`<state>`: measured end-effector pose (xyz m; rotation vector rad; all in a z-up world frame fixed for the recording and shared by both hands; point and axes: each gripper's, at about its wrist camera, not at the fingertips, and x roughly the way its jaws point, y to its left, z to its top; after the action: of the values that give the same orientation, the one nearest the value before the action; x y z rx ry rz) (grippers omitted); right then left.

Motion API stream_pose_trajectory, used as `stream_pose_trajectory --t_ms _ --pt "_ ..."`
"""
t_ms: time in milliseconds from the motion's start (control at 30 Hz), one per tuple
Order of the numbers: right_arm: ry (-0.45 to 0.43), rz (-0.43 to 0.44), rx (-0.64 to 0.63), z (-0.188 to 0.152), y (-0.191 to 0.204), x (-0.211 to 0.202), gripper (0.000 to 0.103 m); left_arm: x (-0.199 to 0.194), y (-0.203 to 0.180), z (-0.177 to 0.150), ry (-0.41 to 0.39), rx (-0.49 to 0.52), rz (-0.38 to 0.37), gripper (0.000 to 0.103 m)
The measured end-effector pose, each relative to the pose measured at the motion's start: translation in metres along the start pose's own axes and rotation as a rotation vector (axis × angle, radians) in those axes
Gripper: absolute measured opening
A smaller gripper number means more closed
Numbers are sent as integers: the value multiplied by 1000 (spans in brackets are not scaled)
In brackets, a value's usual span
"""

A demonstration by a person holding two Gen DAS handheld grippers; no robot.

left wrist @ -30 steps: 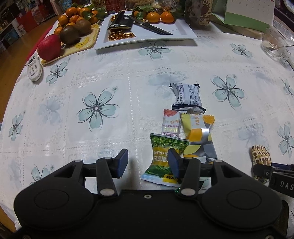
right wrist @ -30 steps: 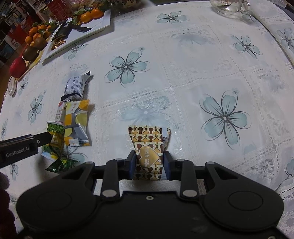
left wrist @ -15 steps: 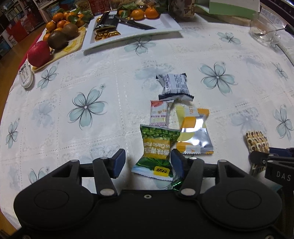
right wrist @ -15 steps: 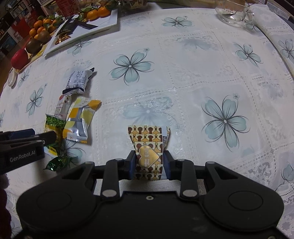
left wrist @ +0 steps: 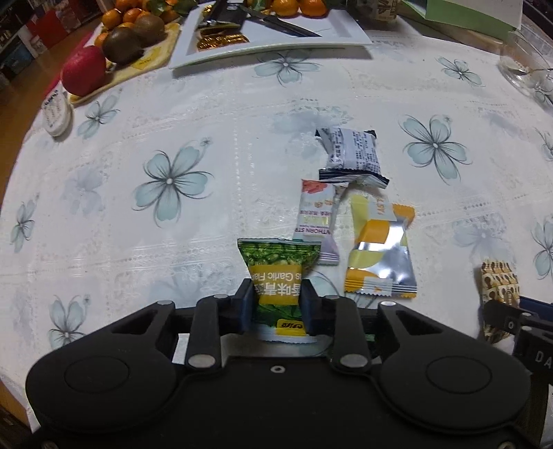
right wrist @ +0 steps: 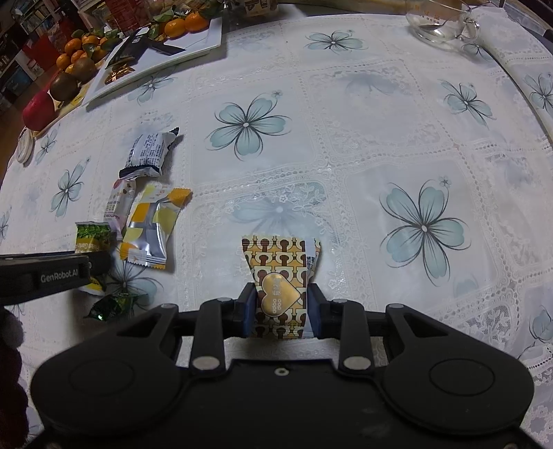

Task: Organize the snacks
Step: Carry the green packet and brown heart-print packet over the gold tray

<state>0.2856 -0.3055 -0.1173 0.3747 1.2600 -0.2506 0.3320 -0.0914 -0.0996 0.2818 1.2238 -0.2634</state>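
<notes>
My left gripper (left wrist: 276, 292) points down at the table, and its jaws are closing with a green garlic-pea snack packet (left wrist: 278, 262) squeezed between the blue pads. My right gripper (right wrist: 280, 297) is shut on a brown-and-cream patterned packet with a gold heart (right wrist: 276, 255). Beyond the green packet lie a yellow-and-silver packet (left wrist: 378, 255), a narrow white stick packet (left wrist: 316, 214) and a grey-white packet (left wrist: 352, 155). A small dark green wrapped candy (right wrist: 110, 305) rests near the left gripper's side.
A white rectangular tray (left wrist: 345, 32) with oranges, a knife and wrapped sweets stands at the back. Left of it, a yellow board holds a red apple (left wrist: 84, 70) and kiwis (left wrist: 124, 41). A glass bowl (left wrist: 525, 65) sits at the far right. A flowered cloth covers the table.
The left gripper's jaws, open around the green packet before, have closed onto it. The right gripper still holds the patterned packet in the same place.
</notes>
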Motion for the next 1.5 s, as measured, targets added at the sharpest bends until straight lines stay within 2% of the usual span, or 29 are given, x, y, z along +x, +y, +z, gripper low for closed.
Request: stream_pose_trajectory --t_ms 300,500,667,933,1133,1333,1500 --pt "-96 39 5 -18 -1 -74 32 -68 3 -29 -26 -59 -19 34" --pt "-143 77 14 -65 -7 -124 32 -117 -14 -79 -65 -54 -11 34" --pt "-154 105 35 -117 -15 -151 32 -140 -24 -128 -58 -54 -2 34" --pt "-146 95 49 -196 -29 -164 32 -152 -43 -197 -31 -58 -31 34" --pt "-134 97 64 -240 -35 -164 32 -154 -52 -225 -18 -61 -34 34" --pt "-150 105 100 -261 -41 -170 32 -155 -55 -240 -21 -61 -16 34" --pt "-174 99 91 -260 -41 -177 32 -157 -55 -243 -23 -74 -3 34"
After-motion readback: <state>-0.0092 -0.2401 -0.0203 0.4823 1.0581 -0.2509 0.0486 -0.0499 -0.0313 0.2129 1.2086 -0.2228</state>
